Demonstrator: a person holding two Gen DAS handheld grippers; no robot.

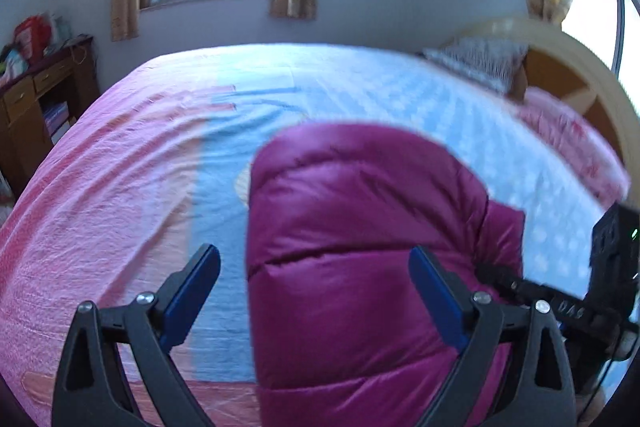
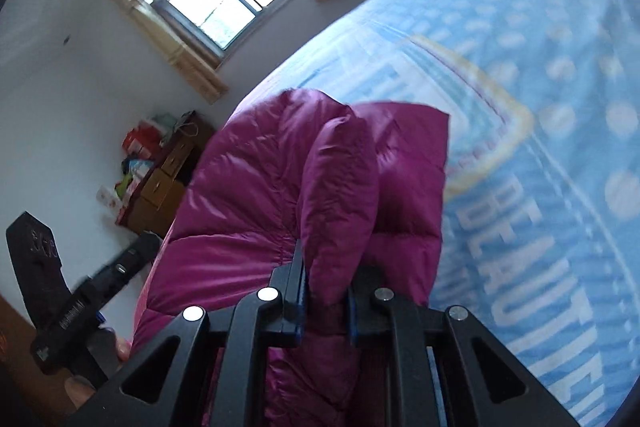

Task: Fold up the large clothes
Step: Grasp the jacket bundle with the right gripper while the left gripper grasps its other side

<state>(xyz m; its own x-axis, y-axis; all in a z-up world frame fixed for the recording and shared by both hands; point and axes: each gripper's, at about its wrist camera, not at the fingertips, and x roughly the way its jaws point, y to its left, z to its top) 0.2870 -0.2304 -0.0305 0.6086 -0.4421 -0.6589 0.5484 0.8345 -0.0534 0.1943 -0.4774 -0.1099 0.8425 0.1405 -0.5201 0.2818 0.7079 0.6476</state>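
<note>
A magenta puffer jacket [image 1: 352,227] lies bunched on the bed [image 1: 120,187], over the blue part of the pink and blue sheet. The right gripper [image 2: 326,291] pinches a puffy fold of the jacket between its blue pads. The left gripper [image 1: 314,287] stands spread wide above the jacket, holding nothing

The jacket [image 1: 360,227] lay on the bed [image 1: 140,167]. A pillow [image 1: 480,61] sat behind it, by the headboard [image 1: 580,67]. A desk [image 1: 36,99] stood left of the bed.
</note>
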